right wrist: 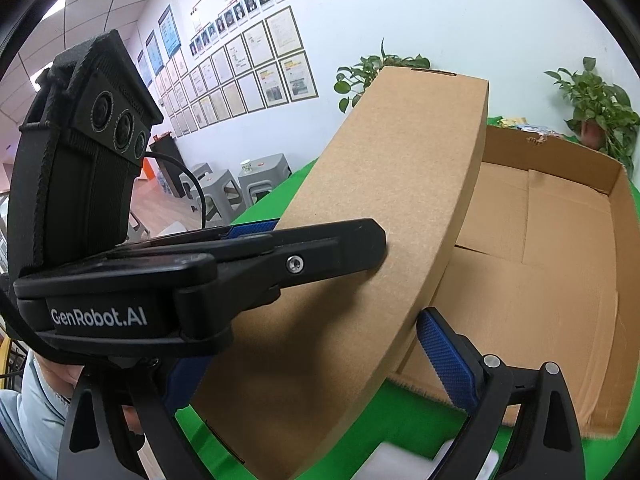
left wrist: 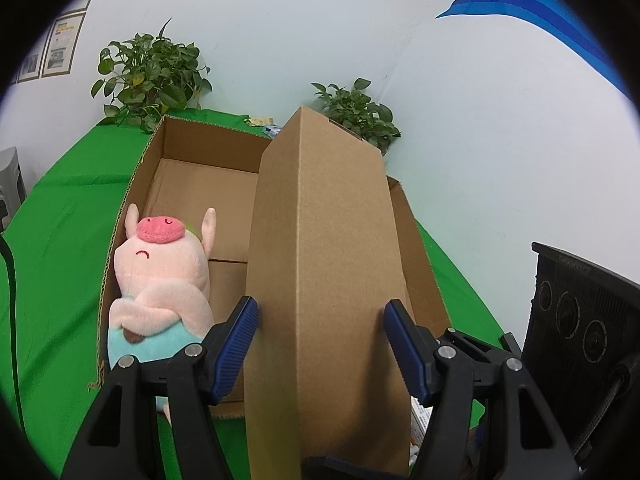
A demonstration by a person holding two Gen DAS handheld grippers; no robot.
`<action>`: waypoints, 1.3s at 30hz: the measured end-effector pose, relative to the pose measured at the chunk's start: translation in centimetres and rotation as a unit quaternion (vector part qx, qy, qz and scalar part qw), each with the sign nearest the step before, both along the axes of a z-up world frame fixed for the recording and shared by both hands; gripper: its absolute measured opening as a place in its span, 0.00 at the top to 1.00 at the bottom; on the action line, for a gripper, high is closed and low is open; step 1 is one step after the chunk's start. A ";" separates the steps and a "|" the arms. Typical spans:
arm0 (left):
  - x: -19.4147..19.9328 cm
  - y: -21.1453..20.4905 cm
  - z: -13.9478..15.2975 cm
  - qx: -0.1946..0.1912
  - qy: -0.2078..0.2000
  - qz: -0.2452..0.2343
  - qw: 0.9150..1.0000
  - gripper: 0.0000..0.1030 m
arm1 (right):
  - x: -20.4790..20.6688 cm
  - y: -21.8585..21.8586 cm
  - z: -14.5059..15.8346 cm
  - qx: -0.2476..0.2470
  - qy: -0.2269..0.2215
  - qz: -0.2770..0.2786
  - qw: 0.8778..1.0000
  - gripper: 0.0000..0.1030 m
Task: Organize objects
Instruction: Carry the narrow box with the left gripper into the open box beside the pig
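A tall closed cardboard box [left wrist: 324, 240] hangs tilted over a large open cardboard carton [left wrist: 208, 140]. My left gripper [left wrist: 322, 306] is shut on it, blue pads [left wrist: 236, 344] pressing both narrow sides. In the right wrist view the same tall box [right wrist: 400, 184] lies between the fingers of my right gripper [right wrist: 308, 344]; the right pad [right wrist: 444, 360] touches its edge, and the left pad is mostly hidden behind the left gripper [right wrist: 340, 248]. A pink plush pig [left wrist: 164, 272] lies inside the carton along its left wall. The carton [right wrist: 560, 152] is otherwise bare.
A green cloth [left wrist: 60, 240] covers the table. Two potted plants [left wrist: 152, 76] [left wrist: 360, 116] stand behind the carton by the white wall. Small packets [left wrist: 264, 124] lie behind it. A white item [right wrist: 392, 460] sits under the held box. Grey stools [right wrist: 224, 192] stand beyond the table.
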State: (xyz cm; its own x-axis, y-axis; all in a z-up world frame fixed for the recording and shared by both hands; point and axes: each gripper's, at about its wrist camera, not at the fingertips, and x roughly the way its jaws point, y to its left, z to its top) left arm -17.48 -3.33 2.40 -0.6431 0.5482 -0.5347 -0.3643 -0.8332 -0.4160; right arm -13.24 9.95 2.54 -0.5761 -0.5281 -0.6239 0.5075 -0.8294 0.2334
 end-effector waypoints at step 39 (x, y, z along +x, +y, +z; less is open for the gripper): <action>-10.4 1.0 -4.7 -0.062 -0.086 0.026 0.994 0.60 | -15.8 2.2 -7.5 -0.005 -0.080 -0.022 0.997 0.22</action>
State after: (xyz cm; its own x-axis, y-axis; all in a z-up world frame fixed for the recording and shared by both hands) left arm -27.83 -2.35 -2.33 -0.5617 0.4400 -0.7006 -0.2527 -0.8976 -0.3611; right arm -29.05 12.18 -4.92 -0.4927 -0.5105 -0.7048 0.4264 -0.8476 0.3159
